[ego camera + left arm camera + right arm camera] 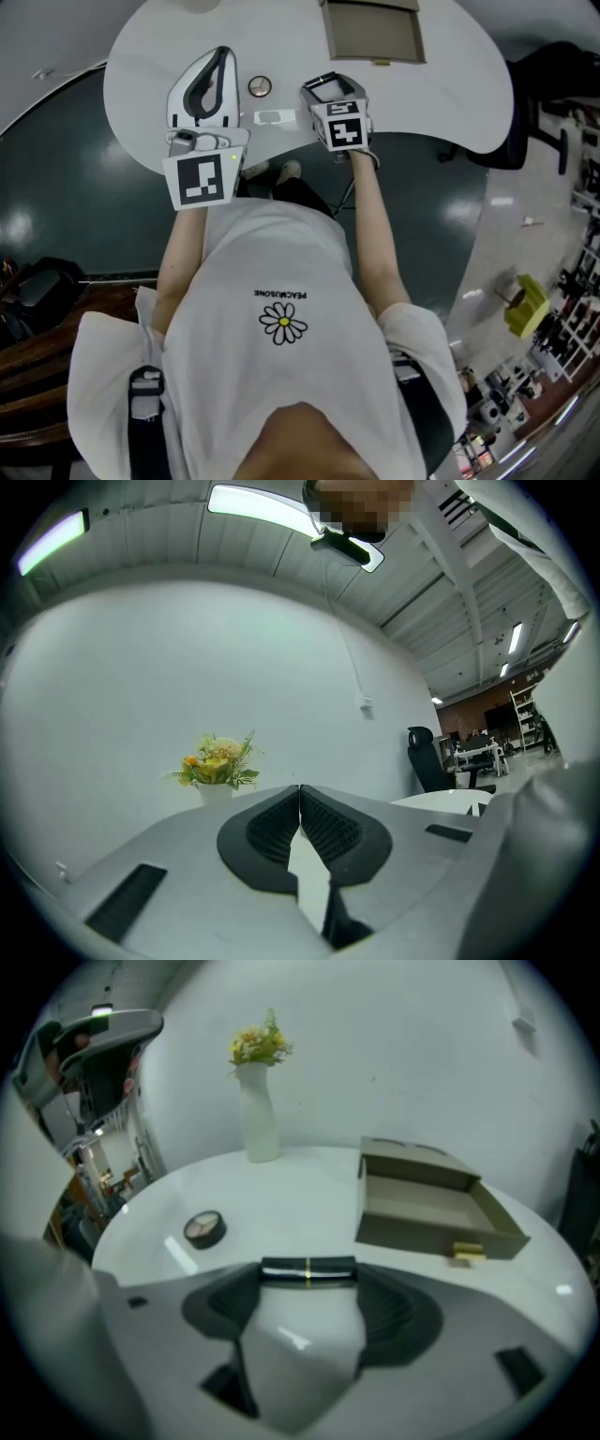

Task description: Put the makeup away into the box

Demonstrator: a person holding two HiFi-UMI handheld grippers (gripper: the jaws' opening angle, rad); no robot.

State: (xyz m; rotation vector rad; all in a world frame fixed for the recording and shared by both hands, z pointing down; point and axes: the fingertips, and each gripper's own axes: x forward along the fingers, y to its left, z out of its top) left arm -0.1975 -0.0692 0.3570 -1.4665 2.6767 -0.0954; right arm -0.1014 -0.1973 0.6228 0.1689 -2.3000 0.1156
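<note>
Right gripper (307, 1290): jaws spread wide, gripping nothing; lipstick (307, 1270) lay crosswise between their tips | left gripper (300, 803): jaws closed, empty | box (412, 1234): open, far right | compact (203, 1228): left of lipstick

Box (373, 33) partly beyond top edge

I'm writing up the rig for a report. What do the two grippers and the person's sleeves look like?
Both the left gripper and right gripper have pale grey shells, dark ribbed pads and a cube with black-and-white square markers. The person wears a white short-sleeved T-shirt with a daisy print.
</note>
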